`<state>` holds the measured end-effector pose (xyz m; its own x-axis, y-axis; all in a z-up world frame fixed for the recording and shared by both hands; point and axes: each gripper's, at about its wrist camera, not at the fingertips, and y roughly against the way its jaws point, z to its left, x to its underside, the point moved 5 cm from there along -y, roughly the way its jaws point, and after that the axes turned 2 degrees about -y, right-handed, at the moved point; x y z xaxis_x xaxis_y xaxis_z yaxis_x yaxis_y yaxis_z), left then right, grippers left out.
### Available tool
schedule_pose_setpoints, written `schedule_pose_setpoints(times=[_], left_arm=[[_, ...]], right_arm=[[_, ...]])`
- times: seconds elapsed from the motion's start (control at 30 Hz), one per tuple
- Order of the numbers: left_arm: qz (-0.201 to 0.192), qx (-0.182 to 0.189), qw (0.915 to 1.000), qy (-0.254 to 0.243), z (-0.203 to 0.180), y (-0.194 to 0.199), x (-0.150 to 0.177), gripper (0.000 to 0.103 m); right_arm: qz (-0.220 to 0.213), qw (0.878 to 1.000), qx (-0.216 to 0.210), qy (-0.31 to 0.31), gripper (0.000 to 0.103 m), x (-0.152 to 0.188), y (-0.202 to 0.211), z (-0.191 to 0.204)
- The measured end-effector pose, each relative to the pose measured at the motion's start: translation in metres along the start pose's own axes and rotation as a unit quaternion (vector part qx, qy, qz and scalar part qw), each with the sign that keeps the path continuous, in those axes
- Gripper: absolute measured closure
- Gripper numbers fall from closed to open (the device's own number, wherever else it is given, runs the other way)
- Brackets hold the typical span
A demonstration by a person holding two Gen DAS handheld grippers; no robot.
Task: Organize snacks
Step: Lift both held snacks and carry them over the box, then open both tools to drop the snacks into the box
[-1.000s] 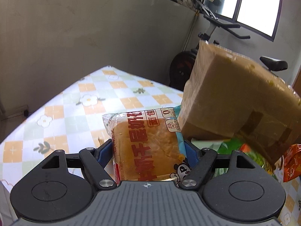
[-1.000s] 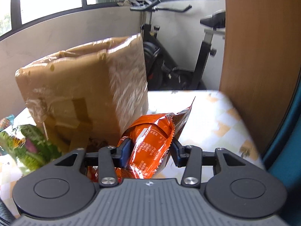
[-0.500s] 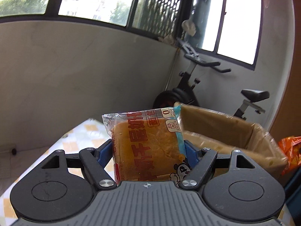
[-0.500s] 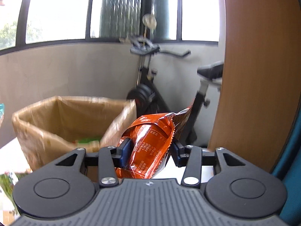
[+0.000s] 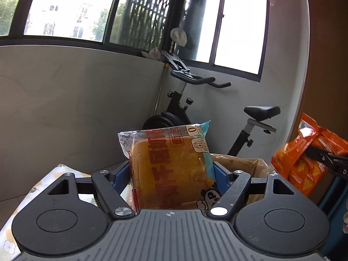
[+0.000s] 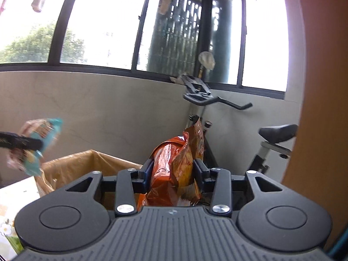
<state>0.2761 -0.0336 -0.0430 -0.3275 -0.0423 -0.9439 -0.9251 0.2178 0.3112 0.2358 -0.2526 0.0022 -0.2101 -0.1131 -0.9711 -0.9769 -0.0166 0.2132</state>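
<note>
My left gripper (image 5: 170, 170) is shut on a clear packet of yellow bread (image 5: 169, 163) with red lettering, held upright above the near rim of the open cardboard box (image 5: 250, 163). The right gripper (image 6: 174, 171) grips a crinkled orange snack bag (image 6: 176, 163); its jaws are closing, squeezing the bag between the pads. That bag (image 5: 304, 152) also shows at the right edge of the left wrist view. In the right wrist view the bread packet (image 6: 39, 134) is blurred at the left, above the box (image 6: 82, 165).
The box stands on a table with a chequered flower cloth (image 5: 43, 187). Behind it are an exercise bike (image 5: 180, 113), a grey wall and windows. A brown wooden panel (image 6: 322, 87) rises close on the right.
Both grippers have risen with their packets, so the box has dropped low in both views and its open top shows. The right jaws have narrowed on the orange bag.
</note>
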Motion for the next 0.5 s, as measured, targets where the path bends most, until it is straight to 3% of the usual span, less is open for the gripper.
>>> schedule_pose_setpoints(times=[0.2, 0.37, 0.5], left_arm=[[0.011, 0.005, 0.9998, -0.018, -0.004, -0.022, -0.003, 0.023], [0.039, 0.018, 0.9985, -0.033, -0.008, -0.05, 0.001, 0.023], [0.06, 0.014, 0.9973, -0.04, -0.005, -0.059, 0.01, 0.02]], right_arm=[[0.022, 0.999, -0.039, -0.006, 0.061, 0.006, -0.037, 0.02], [0.076, 0.994, -0.061, -0.042, 0.061, 0.028, -0.07, 0.026], [0.114, 0.988, -0.067, -0.082, 0.054, 0.048, -0.078, 0.021]])
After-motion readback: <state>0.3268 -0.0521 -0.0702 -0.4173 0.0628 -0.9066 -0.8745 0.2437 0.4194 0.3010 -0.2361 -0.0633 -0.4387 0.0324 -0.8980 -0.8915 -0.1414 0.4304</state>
